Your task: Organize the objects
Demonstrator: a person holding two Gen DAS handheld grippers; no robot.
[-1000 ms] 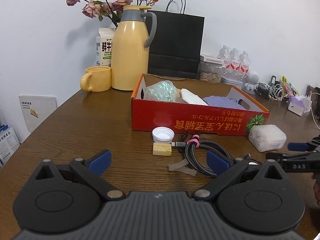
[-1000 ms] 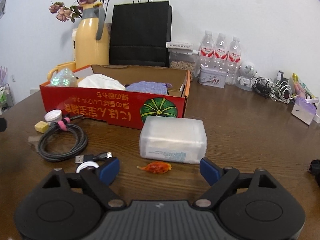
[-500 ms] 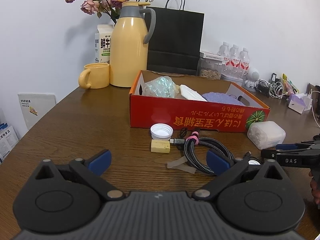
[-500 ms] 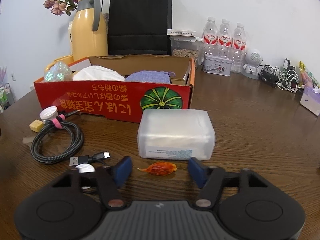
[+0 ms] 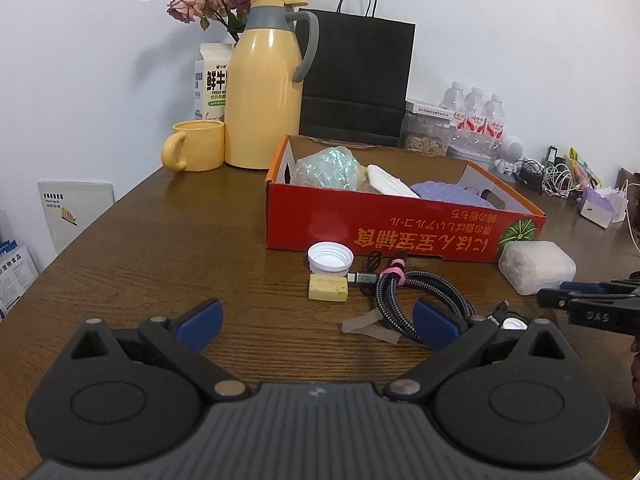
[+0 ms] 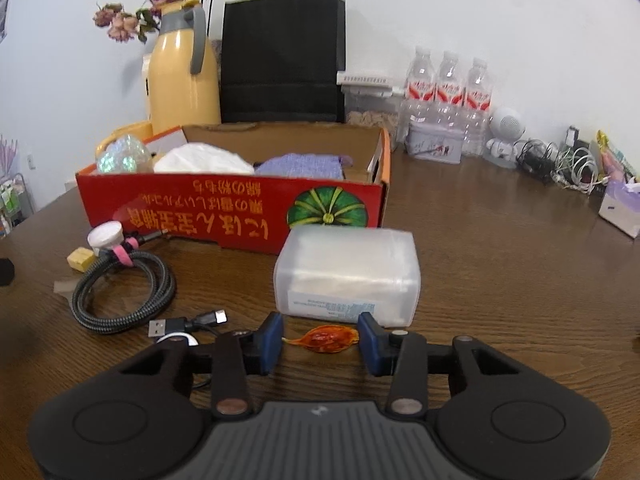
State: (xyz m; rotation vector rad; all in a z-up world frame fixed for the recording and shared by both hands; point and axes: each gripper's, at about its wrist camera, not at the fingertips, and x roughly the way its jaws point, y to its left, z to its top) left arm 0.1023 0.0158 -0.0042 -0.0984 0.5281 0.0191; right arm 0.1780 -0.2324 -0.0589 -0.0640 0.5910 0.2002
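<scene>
Orange wrapper is located on the desk, just in front of the translucent pack and between the blue pads of the right claw. The right claw is partly closed around it, with a small gap visible on each side; nothing is gripped. The left claw is spread wide and holds nothing.

The wrapper is judged to be very light, thin and crinkly, and is expected to crush or slide rather than resist. It lies low on the desk, so the pads must be kept close to the surface. Its long axis runs left to right across the view, in line with the closing direction, with a pointed tip toward the left pad. Hold is best taken across the bulkier middle section. The red box stands behind as the probable destination.
</scene>
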